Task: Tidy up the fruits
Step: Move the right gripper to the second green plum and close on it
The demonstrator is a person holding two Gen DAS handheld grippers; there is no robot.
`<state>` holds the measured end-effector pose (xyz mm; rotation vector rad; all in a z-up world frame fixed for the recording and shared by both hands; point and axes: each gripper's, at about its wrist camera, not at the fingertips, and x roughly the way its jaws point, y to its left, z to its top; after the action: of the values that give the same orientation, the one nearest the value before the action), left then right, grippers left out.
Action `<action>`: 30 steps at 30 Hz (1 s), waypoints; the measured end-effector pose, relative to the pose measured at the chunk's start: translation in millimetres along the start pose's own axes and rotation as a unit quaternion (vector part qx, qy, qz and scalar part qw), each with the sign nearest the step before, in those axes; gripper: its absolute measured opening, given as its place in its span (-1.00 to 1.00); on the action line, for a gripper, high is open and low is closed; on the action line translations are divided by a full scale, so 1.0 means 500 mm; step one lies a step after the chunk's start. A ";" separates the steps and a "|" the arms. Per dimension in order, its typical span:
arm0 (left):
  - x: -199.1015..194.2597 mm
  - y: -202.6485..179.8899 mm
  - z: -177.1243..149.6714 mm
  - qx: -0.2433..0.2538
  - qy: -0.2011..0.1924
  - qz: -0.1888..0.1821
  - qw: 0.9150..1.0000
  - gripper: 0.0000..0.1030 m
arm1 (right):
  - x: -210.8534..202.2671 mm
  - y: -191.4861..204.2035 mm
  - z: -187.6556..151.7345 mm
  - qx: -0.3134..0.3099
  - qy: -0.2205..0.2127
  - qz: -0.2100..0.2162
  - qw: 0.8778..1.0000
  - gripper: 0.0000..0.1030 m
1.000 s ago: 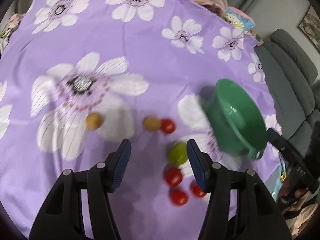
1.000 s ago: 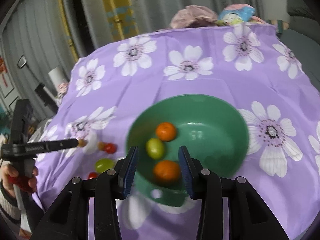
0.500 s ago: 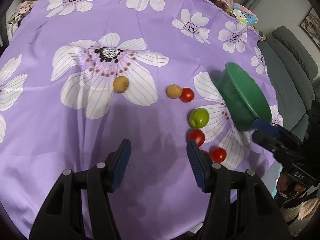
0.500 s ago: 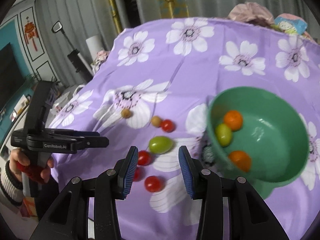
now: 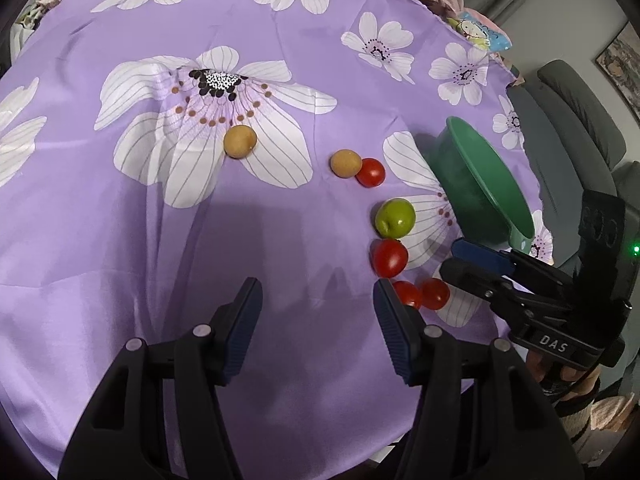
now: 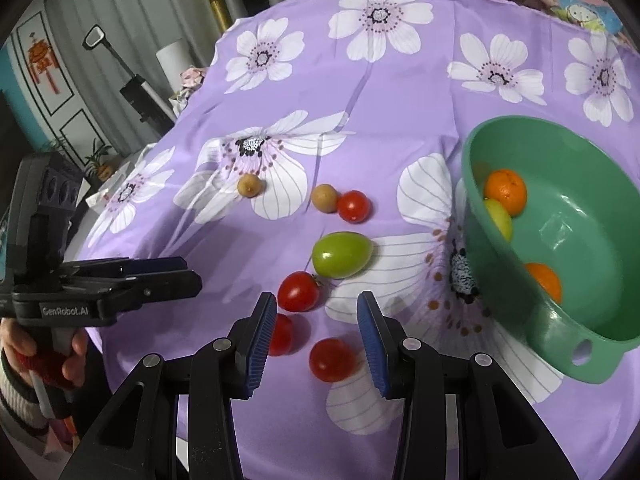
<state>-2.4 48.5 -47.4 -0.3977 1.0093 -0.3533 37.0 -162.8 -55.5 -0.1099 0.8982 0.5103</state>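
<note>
A green bowl [image 6: 580, 248] stands on the purple flowered cloth at the right and holds two oranges [image 6: 505, 191] and a yellow-green fruit [image 6: 499, 218]; it also shows in the left wrist view [image 5: 484, 188]. On the cloth lie a green fruit [image 6: 342, 254], several red tomatoes [image 6: 298, 291] and two tan fruits [image 6: 250, 185]. My right gripper [image 6: 316, 330] is open and empty, just above a tomato [image 6: 332, 359]. My left gripper [image 5: 318, 322] is open and empty, left of the tomatoes [image 5: 390, 257]. Each gripper shows in the other's view.
The purple cloth [image 5: 160, 240] drops off at the near edge. A grey sofa [image 5: 576, 120] stands beyond the table at the right. Soft toys [image 6: 584, 8] lie at the far edge. A mirror stand [image 6: 120, 68] and curtains are at the back left.
Both grippers have pulled back toward the near edge. The right gripper has swung left from over the bowl to over the tomatoes. Both stay open.
</note>
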 end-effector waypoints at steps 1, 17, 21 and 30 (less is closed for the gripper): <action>0.001 0.002 0.000 -0.002 0.001 -0.003 1.000 0.12 | 0.003 0.001 0.002 0.001 0.001 -0.002 1.000 -0.18; 0.010 0.011 0.016 -0.002 -0.002 -0.032 0.999 0.12 | 0.068 -0.002 0.045 0.017 0.027 -0.042 0.999 -0.18; 0.011 0.014 0.026 -0.001 -0.006 -0.037 0.999 0.12 | 0.087 -0.005 0.057 0.020 0.036 -0.054 0.998 -0.17; 0.025 0.019 0.049 0.001 -0.002 -0.046 0.999 0.12 | 0.118 -0.019 0.070 0.034 0.048 -0.056 0.997 -0.17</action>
<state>25.9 55.0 -49.4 -0.4445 0.9885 -0.4354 96.9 -138.3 -80.2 -0.1227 0.9970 0.3721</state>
